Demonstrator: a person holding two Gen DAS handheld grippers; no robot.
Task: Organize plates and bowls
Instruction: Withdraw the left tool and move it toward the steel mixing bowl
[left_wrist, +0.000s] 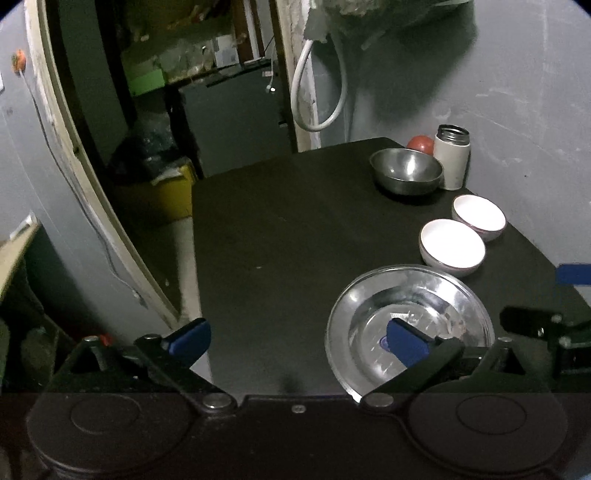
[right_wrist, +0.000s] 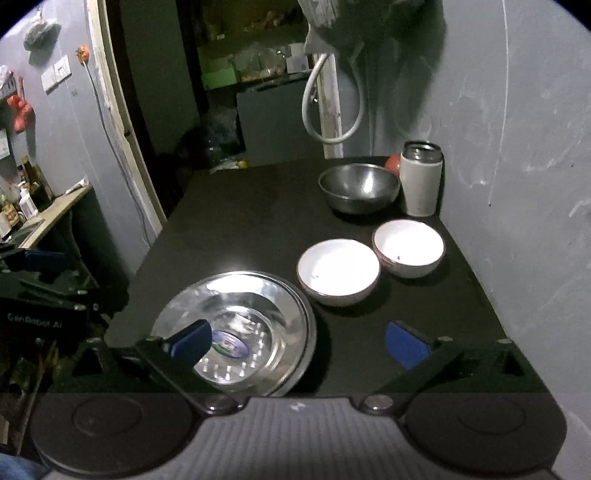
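A shiny steel plate (left_wrist: 410, 317) (right_wrist: 240, 328) lies near the front of the black table (left_wrist: 277, 258) (right_wrist: 240, 221). Two white bowls stand beside it: a nearer one (left_wrist: 452, 246) (right_wrist: 338, 271) and a farther one (left_wrist: 478, 217) (right_wrist: 408, 248). Behind them sits a steel bowl (left_wrist: 406, 170) (right_wrist: 359, 187). My left gripper (left_wrist: 297, 341) hangs open above the table's front left, its right finger over the plate. My right gripper (right_wrist: 297, 345) is open too, its left finger over the plate, nothing held. The other gripper shows at the edge of each view.
A white flask (left_wrist: 452, 157) (right_wrist: 421, 179) and a red round object (left_wrist: 421, 144) (right_wrist: 393, 162) stand at the back by the grey wall. A white hose (left_wrist: 317, 92) (right_wrist: 328, 107) hangs beside a dark doorway. A yellow bin (left_wrist: 166, 195) sits left of the table.
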